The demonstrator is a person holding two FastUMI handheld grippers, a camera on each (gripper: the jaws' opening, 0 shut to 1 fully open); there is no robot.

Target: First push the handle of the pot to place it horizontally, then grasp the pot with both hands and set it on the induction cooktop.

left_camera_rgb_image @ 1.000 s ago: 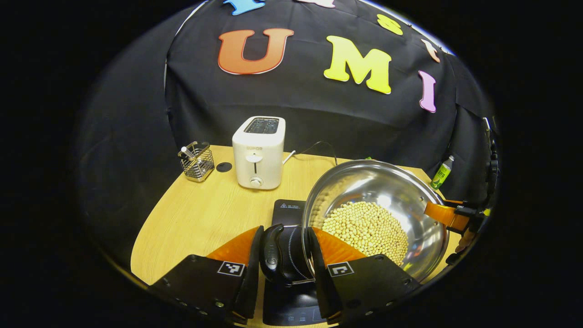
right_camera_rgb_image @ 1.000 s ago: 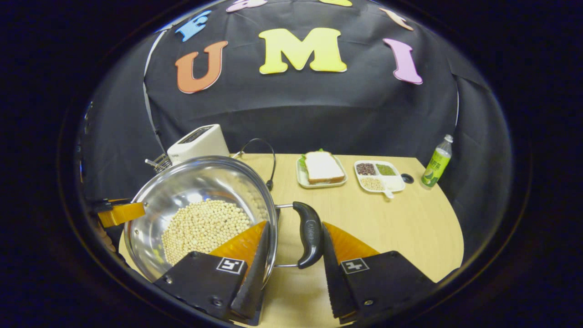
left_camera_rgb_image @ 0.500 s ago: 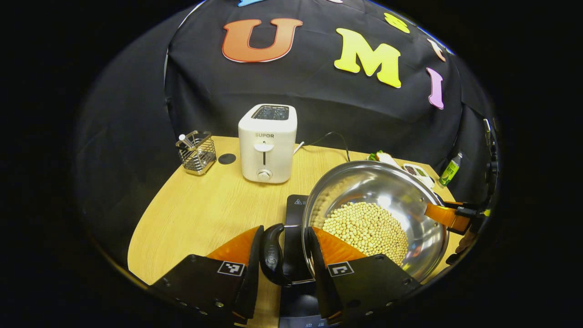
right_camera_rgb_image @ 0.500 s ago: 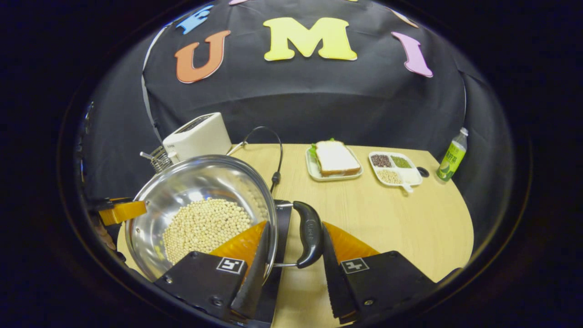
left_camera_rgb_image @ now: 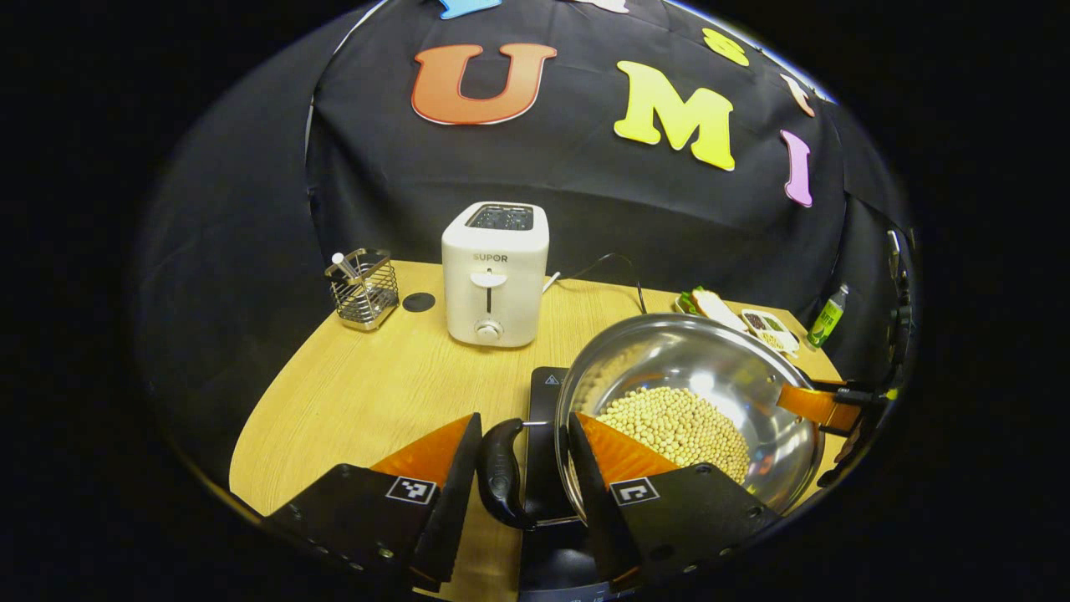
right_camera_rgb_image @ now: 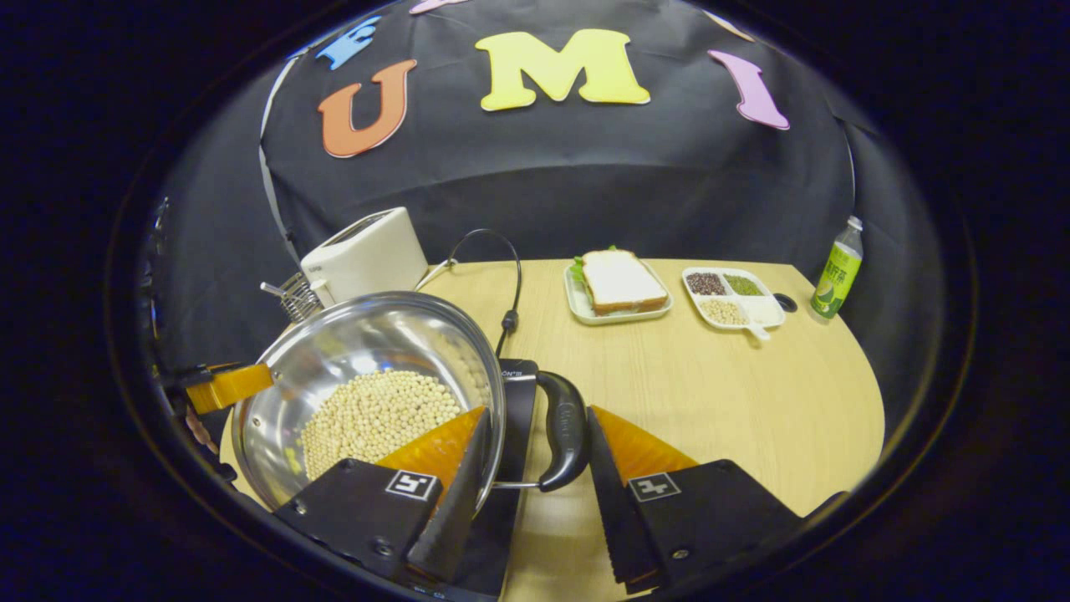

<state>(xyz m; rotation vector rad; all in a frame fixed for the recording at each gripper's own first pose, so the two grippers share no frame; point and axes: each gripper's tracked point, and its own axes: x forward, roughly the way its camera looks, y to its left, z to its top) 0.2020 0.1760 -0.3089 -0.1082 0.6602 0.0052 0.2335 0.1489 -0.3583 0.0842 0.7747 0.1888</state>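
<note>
Each claw [left_camera_rgb_image: 518,481] [right_camera_rgb_image: 539,468] brackets a side handle [left_camera_rgb_image: 500,472] [right_camera_rgb_image: 564,443], seemingly clamped, holding the pot [left_camera_rgb_image: 694,401] level over the cooktop [left_camera_rgb_image: 542,393] at lower centre.

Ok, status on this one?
Left gripper and right gripper astride opposite ends of pot, clamping unclear. Pot over induction cooktop, contact unclear. Nothing in the way.
</note>
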